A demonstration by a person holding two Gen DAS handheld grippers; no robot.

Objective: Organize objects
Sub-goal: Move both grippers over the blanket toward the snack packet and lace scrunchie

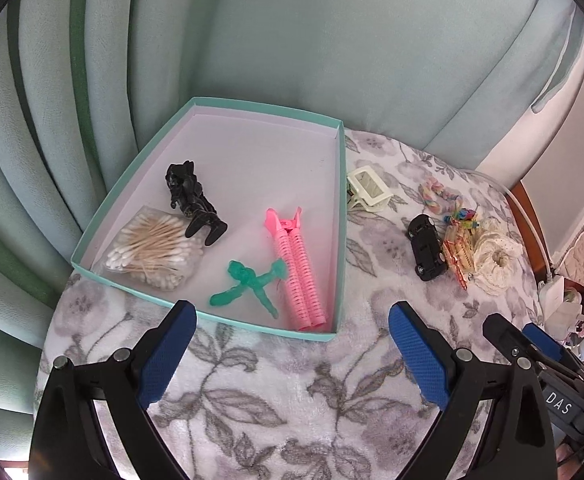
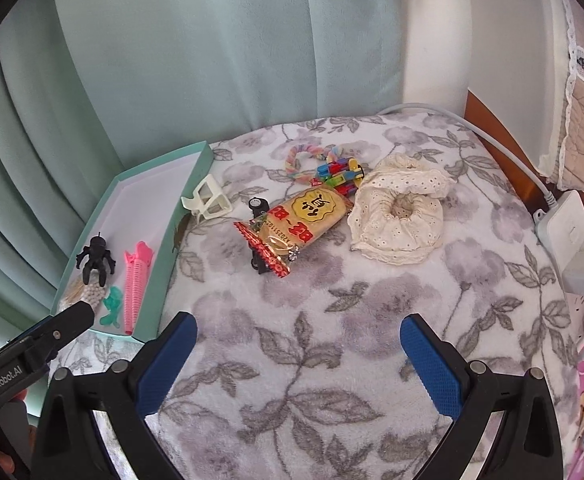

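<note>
Four items inside the teal box (image 1: 342, 216): bag of cotton swabs (image 1: 152, 252) in the near left corner, black figure (image 1: 192, 204) just behind and touching it, green dragonfly toy (image 1: 252, 284) near the front wall, pink hair roller clip (image 1: 298, 272) along the right wall, touching the dragonfly. Box itself on a floral blanket (image 2: 332, 360), against pale green curtains (image 1: 92, 80).

Outside the box, on the blanket: cream hair claw (image 2: 208, 200) just beside the box's right wall; further right a loose cluster of snack packet (image 2: 300, 224), black toy car (image 1: 426, 248) partly under the packet, multicoloured block toy (image 2: 340, 176), pastel braided ring (image 2: 304, 164) and cream lace scrunchie (image 2: 400, 212). Packet touching the scrunchie, apparently; hard to tell whether it also touches the blocks.

Left hand-held gripper (image 1: 292, 328) low over the blanket at the box's near edge, blue pads (image 1: 168, 356) spread wide, nothing between. Right hand-held gripper (image 2: 298, 344) likewise spread and empty, over bare blanket, well short of the cluster.

White power strip (image 2: 564, 232) with grey cable at the far right edge.
</note>
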